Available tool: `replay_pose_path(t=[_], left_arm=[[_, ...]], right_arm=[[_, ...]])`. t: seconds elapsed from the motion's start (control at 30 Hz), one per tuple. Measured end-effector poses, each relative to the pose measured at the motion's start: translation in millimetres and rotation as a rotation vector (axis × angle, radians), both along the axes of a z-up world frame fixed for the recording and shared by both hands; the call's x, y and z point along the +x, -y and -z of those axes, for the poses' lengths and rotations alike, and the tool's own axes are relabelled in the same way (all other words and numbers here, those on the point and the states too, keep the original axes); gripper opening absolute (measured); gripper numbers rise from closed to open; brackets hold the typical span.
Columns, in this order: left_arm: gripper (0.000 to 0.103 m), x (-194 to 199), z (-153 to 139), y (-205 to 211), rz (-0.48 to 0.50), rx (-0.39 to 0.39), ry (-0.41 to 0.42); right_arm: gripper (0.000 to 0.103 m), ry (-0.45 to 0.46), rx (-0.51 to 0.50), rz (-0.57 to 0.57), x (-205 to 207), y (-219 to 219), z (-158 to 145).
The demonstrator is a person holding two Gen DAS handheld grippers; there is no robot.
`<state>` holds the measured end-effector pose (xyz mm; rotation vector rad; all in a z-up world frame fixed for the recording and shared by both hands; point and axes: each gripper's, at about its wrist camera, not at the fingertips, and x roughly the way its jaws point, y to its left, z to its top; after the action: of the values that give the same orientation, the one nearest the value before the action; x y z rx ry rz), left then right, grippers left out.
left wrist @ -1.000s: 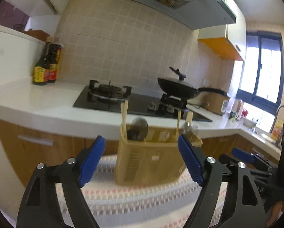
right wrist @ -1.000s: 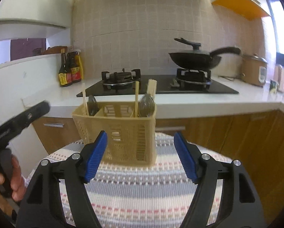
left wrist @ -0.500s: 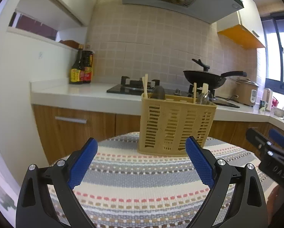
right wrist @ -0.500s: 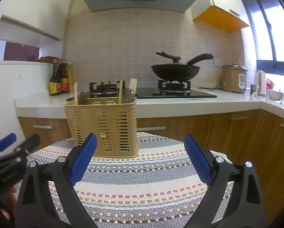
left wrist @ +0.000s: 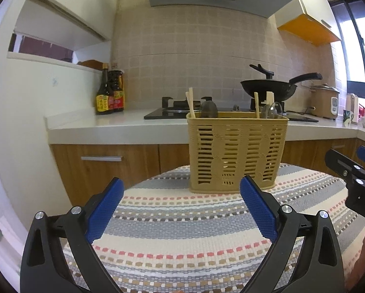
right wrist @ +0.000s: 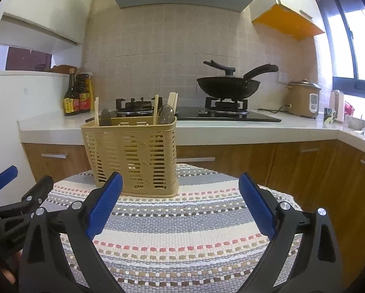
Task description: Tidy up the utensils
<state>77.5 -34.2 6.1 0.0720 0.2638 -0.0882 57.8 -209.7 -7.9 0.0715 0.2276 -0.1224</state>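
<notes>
Both your left hand-held gripper (left wrist: pixel 180 205) and right hand-held gripper (right wrist: pixel 180 202) are spread wide, holding nothing. The utensil basket (left wrist: pixel 237 153) stands at the tabletop's (left wrist: pixel 182 232) far edge, chopsticks (left wrist: pixel 191 102) and spoons (left wrist: pixel 209 109) upright inside. Keep clear of its rim.

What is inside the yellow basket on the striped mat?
Above the yellow basket's rim show wooden chopsticks and two metal spoon bowls, standing upright. Their lower ends sit behind the slatted wall, so the exact count is unclear.

Black plastic gripper frames, blue textured pads (left wrist: pixel 258 208), silver screws
</notes>
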Motion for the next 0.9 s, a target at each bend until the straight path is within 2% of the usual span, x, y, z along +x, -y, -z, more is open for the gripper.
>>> replay_pose_path(t=[0.17, 0.3, 0.47, 0.7, 0.9], left_arm=[[0.095, -2, -1, 2, 0.01, -0.008, 0.008], [0.095, -3, -1, 3, -0.024, -0.001, 0.013], [0.095, 1, -1, -5, -0.055, -0.035, -0.008], [0.095, 2, -1, -7, -0.057, -0.043, -0.011], [0.095, 1, -1, -5, -0.046, -0.035, -0.005]], right_arm=[[0.091, 0.019, -0.007, -0.004, -5, 0, -2], [0.091, 0.015, 0.021, 0.003, -5, 7, -3], [0.092, -0.004, 0.053, -0.024, -1, 11, -1], [0.093, -0.014, 0.018, -0.057, 2, 0, 1], [0.095, -0.023, 0.03, -0.061, 3, 1, 2]])
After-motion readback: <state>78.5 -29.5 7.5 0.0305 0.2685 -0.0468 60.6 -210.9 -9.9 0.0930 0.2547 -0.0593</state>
